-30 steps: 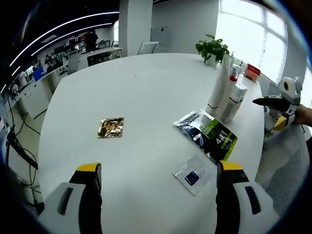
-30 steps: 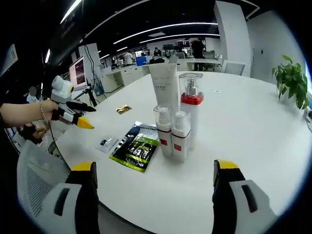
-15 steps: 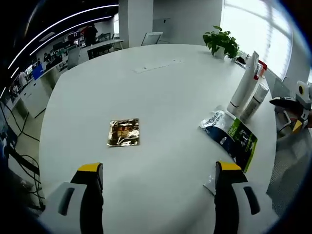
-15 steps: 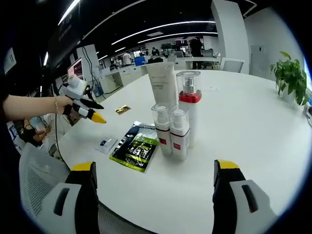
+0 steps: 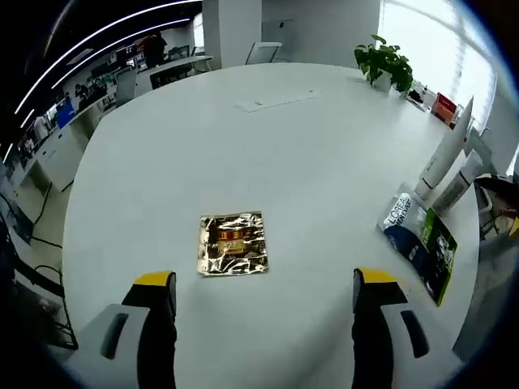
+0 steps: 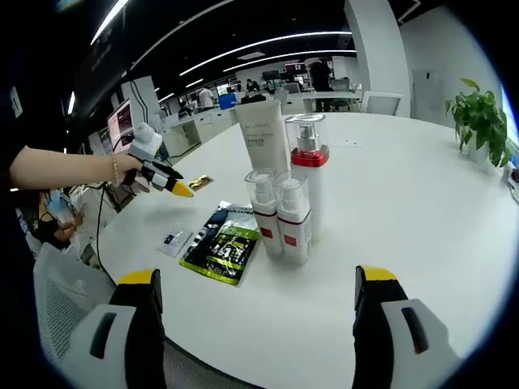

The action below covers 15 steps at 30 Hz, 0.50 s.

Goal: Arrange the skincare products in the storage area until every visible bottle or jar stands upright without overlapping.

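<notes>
Left gripper [image 5: 258, 288] — jaws spread wide, nothing held — above gold sachet [image 5: 232, 243]; right gripper [image 6: 253, 284] likewise released.

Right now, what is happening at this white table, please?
A person works with two hand-held grippers. The left gripper is open, poised over a gold foil sachet lying flat on the white table. The right gripper is open, facing upright bottles and a tube. A dark pouch lies beside them.

Bottles [image 6: 284, 203] upright on table [image 6: 422, 211], sachets [image 6: 217, 241] beside them.
</notes>
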### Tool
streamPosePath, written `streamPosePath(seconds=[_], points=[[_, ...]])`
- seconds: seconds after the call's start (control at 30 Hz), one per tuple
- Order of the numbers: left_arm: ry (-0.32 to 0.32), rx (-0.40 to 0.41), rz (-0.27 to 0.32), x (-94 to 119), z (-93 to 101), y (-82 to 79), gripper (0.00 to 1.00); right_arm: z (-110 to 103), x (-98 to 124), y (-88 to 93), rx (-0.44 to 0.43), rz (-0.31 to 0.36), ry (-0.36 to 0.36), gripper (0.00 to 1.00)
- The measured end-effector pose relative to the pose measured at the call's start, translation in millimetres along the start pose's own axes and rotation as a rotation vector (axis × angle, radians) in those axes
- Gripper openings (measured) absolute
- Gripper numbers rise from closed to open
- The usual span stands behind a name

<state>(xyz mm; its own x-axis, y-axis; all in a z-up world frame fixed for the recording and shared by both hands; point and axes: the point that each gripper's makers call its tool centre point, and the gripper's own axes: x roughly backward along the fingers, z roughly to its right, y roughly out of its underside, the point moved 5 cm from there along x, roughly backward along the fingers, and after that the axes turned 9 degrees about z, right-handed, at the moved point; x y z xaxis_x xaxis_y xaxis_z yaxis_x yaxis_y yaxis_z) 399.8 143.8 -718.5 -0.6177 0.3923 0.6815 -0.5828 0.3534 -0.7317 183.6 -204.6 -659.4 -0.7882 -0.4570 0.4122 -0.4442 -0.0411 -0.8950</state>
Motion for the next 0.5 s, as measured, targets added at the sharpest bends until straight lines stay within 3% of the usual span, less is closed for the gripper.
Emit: streamPosePath(seconds=[0.2,0.33,0.4,0.5], points=[[-0.028,0.0,-0.022,-7,-10.4,-13.1,0.75,0,0,1.0,0.003,-0.007,0.003,0.98],[-0.025,0.005,-0.055,-15,-10.9,-9.9,0.68,0,0,1.7,0.003,-0.013,0.005,0.98],[-0.014,0.008,-0.066,-11,-1.1,-10.8,0.65,0,0,1.4,0.005,-0.012,0.004,0.98],[-0.017,0.01,-0.08,-20,-13.1,-12.1,0.6,-1,0,2.2,0.006,-0.02,0.002,0.98]])
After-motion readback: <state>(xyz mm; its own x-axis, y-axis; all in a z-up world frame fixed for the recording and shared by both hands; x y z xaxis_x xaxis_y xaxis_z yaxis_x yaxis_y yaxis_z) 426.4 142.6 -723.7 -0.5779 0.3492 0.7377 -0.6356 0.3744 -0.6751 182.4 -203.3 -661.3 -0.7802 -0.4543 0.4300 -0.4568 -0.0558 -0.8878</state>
